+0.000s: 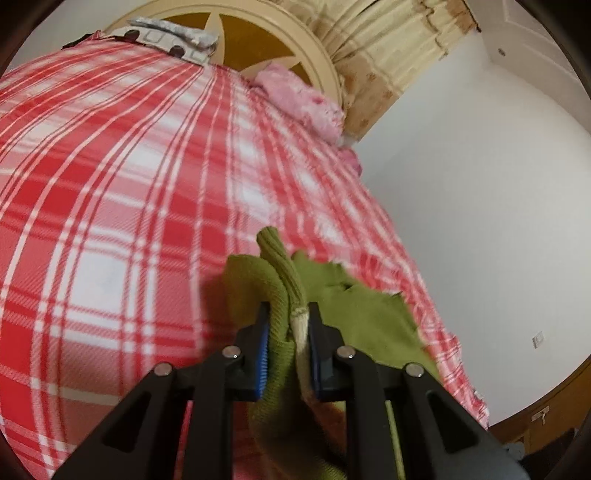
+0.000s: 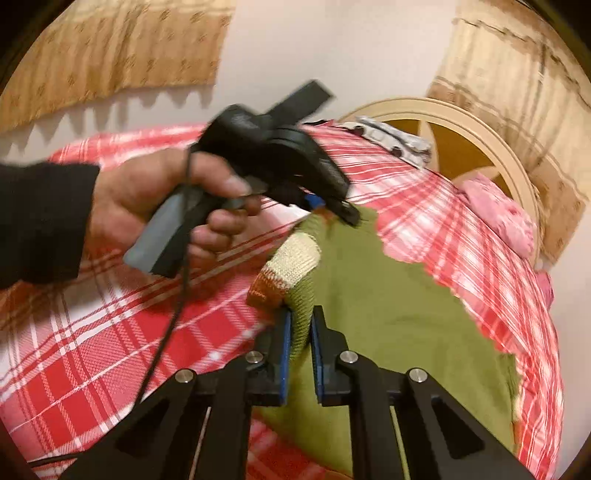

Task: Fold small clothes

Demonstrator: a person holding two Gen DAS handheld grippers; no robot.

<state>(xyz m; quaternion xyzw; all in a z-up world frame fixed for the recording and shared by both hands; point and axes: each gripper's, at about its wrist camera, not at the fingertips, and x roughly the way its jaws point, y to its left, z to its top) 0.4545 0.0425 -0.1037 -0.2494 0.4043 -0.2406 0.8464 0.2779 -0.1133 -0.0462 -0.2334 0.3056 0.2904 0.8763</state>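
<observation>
A small green knitted garment (image 1: 369,314) lies on a bed covered by a red and white plaid blanket (image 1: 110,221). My left gripper (image 1: 288,314) is shut on a bunched fold of it, with a ribbed green edge and a cream strip standing up between the blue pads. In the right wrist view my right gripper (image 2: 301,321) is shut on another edge of the green garment (image 2: 388,295), next to its cream and orange striped cuff (image 2: 291,262). Beyond it, a person's hand (image 2: 147,199) in a black sleeve holds the left gripper (image 2: 332,208) at the garment's far corner.
A pink cloth (image 1: 303,103) and a grey patterned cloth (image 1: 173,33) lie near the round cream headboard (image 1: 295,40). The bed's right edge drops off beside a white wall (image 1: 480,184). Beige curtains (image 2: 517,74) hang behind the headboard. A black cable (image 2: 173,314) trails from the left gripper.
</observation>
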